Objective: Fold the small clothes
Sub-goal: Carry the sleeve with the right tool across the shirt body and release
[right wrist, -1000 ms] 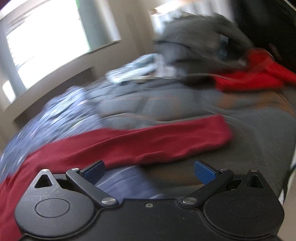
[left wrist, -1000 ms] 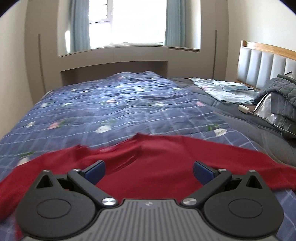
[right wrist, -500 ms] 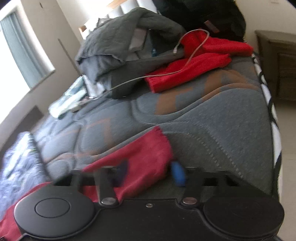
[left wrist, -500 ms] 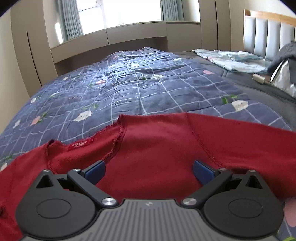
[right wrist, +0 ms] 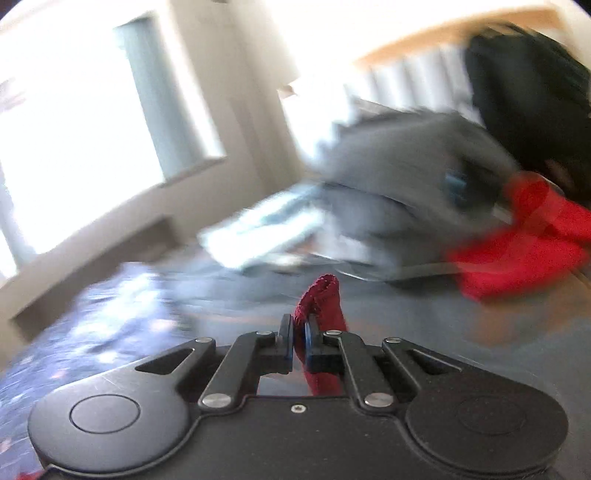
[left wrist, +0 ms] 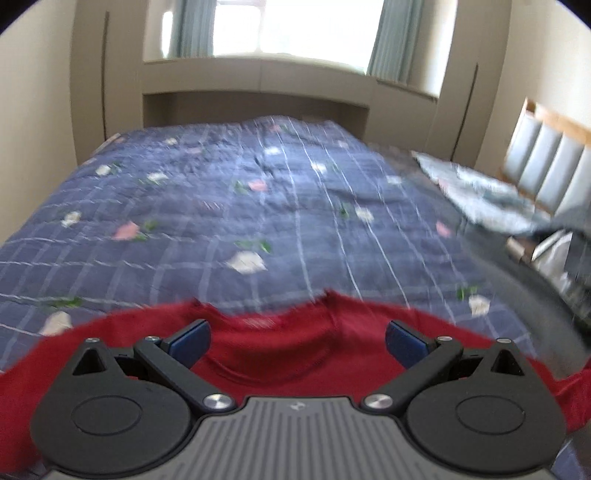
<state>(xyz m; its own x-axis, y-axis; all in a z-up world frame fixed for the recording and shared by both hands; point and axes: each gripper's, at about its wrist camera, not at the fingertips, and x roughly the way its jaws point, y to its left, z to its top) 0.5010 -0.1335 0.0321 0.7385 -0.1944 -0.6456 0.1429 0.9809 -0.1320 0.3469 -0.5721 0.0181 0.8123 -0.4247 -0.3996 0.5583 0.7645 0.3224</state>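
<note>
- On the blue floral quilt [left wrist: 258, 192], a dark red knit top [left wrist: 295, 354] lies spread with its neckline toward the window [left wrist: 295, 26].
- Left gripper [left wrist: 297, 338]: its 2 blue-padded fingers [left wrist: 190, 338] stand wide apart over the top near the neckline, gripping nothing.
- Right gripper [right wrist: 299, 341]: jaws pinched together on a cuff of the dark red top [right wrist: 323, 299], which stands up past the fingertips above the grey mattress [right wrist: 406, 325].
- Beyond the cuff, a grey padded jacket [right wrist: 399, 177] is heaped; a bright red garment [right wrist: 524, 243] lies to its right. Both are blurred.
</note>
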